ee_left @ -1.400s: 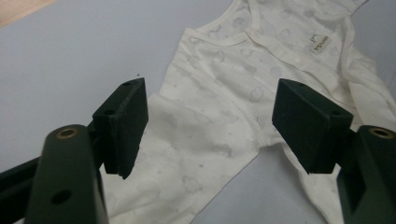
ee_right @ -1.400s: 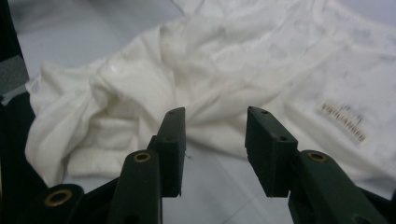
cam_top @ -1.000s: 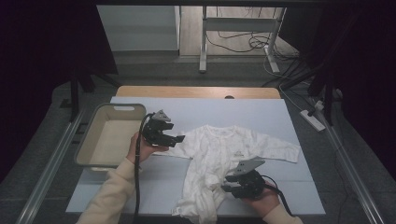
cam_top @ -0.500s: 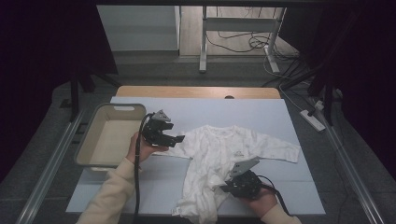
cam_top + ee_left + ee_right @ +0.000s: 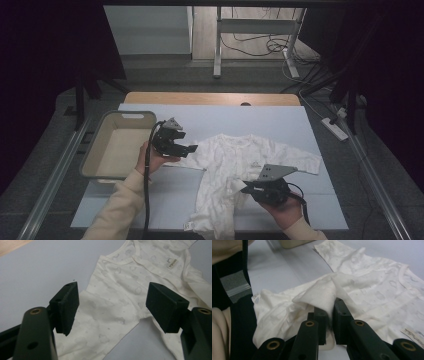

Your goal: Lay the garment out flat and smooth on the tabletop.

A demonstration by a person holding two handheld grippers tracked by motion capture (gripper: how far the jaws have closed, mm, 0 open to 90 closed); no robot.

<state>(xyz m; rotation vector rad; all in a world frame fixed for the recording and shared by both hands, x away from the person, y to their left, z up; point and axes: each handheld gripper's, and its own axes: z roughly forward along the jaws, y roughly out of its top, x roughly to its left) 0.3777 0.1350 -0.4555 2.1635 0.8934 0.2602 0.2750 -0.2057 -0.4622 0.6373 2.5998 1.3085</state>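
A white baby romper (image 5: 240,160) lies spread on the pale blue table cover, neck to the far side. My left gripper (image 5: 189,148) hovers over its left sleeve. In the left gripper view the romper (image 5: 117,297) lies under the gripper (image 5: 112,302), whose jaws stand wide apart with nothing between them. My right gripper (image 5: 248,189) is at the romper's lower part. Its jaws have just been closing. In the right gripper view the gripper (image 5: 329,312) pinches a raised fold of the romper (image 5: 374,285), which peaks up off the table.
A beige plastic bin (image 5: 100,150) stands at the table's left side, next to my left hand. The wooden table edge (image 5: 210,98) runs along the far side. Bare cover (image 5: 280,125) lies beyond the romper. Black cables trail from both grippers.
The right gripper has closed on the romper's lower fabric and risen a little, pulling a fold up. The left gripper has stayed where it was, still open.
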